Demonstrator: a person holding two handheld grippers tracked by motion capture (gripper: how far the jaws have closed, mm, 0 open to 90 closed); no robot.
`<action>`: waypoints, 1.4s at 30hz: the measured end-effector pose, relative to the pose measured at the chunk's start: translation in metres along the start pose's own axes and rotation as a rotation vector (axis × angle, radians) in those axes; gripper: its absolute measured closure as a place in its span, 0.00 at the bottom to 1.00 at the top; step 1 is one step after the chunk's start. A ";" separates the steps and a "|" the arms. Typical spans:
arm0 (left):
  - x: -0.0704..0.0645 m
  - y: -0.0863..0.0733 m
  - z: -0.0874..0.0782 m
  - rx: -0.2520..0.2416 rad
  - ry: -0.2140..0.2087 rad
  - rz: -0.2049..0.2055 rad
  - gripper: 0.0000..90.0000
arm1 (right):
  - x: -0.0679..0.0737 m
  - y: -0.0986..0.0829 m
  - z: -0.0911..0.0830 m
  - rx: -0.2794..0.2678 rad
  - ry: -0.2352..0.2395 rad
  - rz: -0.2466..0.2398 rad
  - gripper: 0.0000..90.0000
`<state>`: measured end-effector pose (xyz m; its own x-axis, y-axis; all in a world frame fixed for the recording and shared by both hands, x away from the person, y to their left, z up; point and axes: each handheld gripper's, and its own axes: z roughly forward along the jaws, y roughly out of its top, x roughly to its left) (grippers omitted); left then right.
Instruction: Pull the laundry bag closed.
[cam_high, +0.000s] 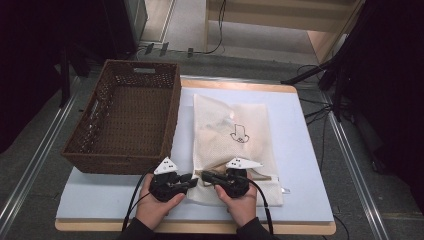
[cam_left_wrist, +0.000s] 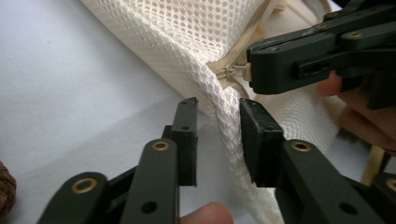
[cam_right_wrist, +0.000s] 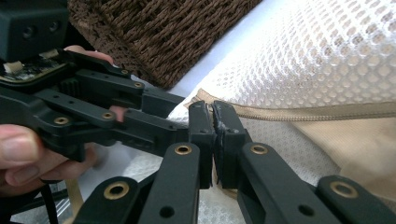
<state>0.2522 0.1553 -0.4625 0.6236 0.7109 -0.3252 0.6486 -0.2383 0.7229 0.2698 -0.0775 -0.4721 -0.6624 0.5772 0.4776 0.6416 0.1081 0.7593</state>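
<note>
The right gripper (cam_right_wrist: 215, 122) pinches the zipper pull (cam_left_wrist: 232, 72) of the mesh laundry bag (cam_high: 232, 135) — unzipping starts; the left gripper (cam_left_wrist: 217, 109), jaws apart around the bag's corner, must clamp first.

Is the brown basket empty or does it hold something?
Empty: the high view shows the brown basket with a bare woven floor.

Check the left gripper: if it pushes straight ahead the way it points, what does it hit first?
The mesh bag: its corner fold already lies between the left gripper's open jaws. Just beyond sits the right gripper, shut at the zipper pull; depth is uncertain.
</note>
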 end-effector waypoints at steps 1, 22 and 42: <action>0.000 0.000 -0.001 0.000 -0.003 0.002 0.73 | 0.000 0.000 0.000 -0.001 0.000 0.000 0.98; 0.006 0.001 0.003 -0.017 -0.060 -0.015 0.96 | 0.001 -0.006 0.006 -0.039 0.009 0.029 0.96; -0.001 -0.003 -0.003 -0.093 0.002 -0.021 0.96 | 0.003 -0.006 0.000 -0.025 -0.083 0.013 0.98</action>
<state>0.2482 0.1577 -0.4627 0.6089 0.7168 -0.3398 0.6182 -0.1604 0.7695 0.2641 -0.0761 -0.4758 -0.6188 0.6438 0.4501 0.6395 0.0802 0.7646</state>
